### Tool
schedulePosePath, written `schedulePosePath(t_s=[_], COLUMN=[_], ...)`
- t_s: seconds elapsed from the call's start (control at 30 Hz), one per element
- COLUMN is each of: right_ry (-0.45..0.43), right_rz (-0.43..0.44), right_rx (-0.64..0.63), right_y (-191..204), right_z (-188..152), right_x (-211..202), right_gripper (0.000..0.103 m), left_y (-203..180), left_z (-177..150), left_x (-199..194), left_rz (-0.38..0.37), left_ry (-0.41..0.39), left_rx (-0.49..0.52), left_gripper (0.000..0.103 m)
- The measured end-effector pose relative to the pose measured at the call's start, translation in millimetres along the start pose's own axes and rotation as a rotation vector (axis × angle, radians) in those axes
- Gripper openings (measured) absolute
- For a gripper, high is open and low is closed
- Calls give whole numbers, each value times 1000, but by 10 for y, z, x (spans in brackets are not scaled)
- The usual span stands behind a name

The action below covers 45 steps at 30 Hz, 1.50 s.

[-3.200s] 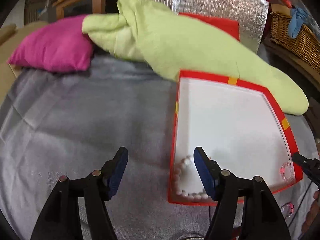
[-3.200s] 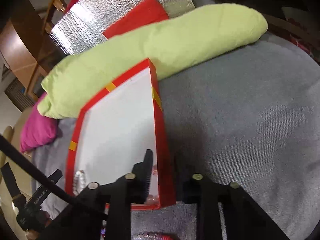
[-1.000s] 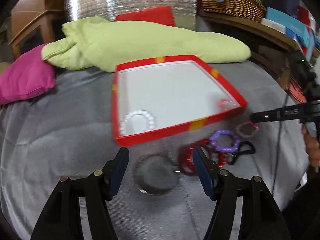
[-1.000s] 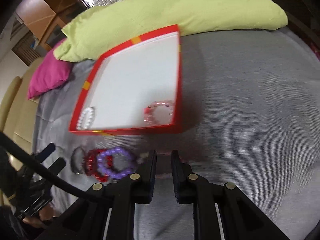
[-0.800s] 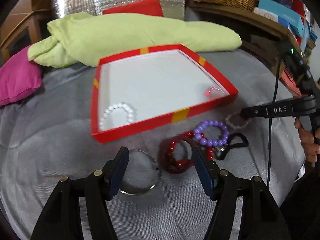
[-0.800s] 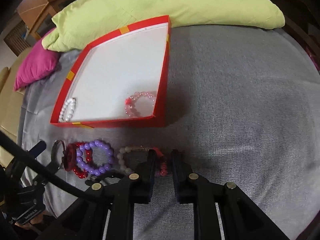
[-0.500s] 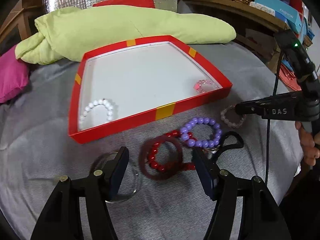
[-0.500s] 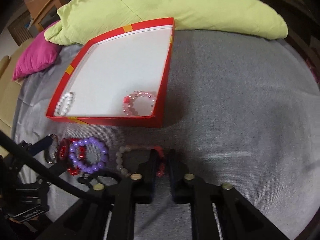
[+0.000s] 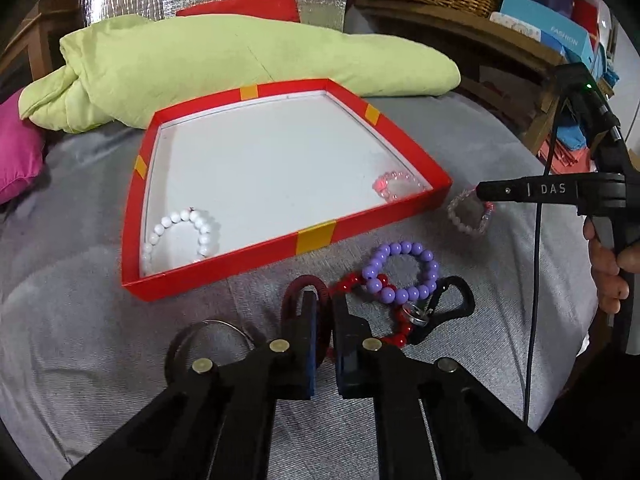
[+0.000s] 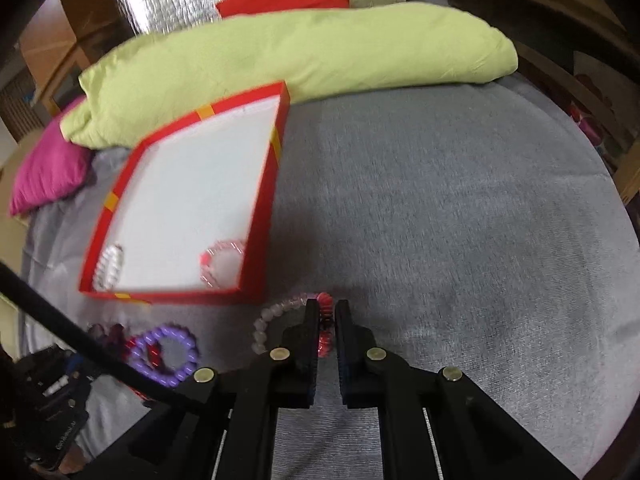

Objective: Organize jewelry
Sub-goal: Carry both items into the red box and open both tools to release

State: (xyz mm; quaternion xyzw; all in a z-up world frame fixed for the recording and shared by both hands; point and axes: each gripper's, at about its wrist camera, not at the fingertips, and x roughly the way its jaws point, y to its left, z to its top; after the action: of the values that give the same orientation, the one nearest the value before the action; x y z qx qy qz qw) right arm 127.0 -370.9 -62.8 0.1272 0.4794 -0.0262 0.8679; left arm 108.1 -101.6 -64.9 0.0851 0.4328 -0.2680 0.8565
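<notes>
A pale pink beaded bracelet lies on grey cloth at six o'clock of the red tray. The right gripper pinches its red section.

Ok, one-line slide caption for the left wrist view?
Left gripper shut on the dark red bracelet beside the red tray, white bead bracelet already inside.

Left gripper, wide open half a second ago over the grey fabric surface, has closed on the dark red ring bracelet. Right gripper has drawn the pale pink-and-red beaded bracelet along, jaws clamped.
</notes>
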Motion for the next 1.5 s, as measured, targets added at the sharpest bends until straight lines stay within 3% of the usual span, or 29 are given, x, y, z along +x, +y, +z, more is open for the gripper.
schedulePosePath(t_s=[0.27, 0.47, 0.7, 1.07, 1.5], right_ry=[-105, -204, -288, -257, -204], right_rz=[82, 125, 192, 263, 307], right_rx=[58, 73, 87, 74, 50], right_y=[-138, 65, 217, 586, 854], right_z=[70, 128, 167, 237, 391], right_x=[-313, -383, -531, -369, 3], right_gripper=[8, 8, 8, 8, 8], left_y=[164, 193, 279, 293, 340], left_z=[90, 181, 295, 466, 610], left_x=[-260, -498, -570, -414, -118], left_rz=[-8, -39, -52, -62, -30], left_ry=[-86, -185, -240, -250, -201], left_rx=[-30, -21, -49, -96, -142], left_gripper=[7, 7, 7, 7, 7])
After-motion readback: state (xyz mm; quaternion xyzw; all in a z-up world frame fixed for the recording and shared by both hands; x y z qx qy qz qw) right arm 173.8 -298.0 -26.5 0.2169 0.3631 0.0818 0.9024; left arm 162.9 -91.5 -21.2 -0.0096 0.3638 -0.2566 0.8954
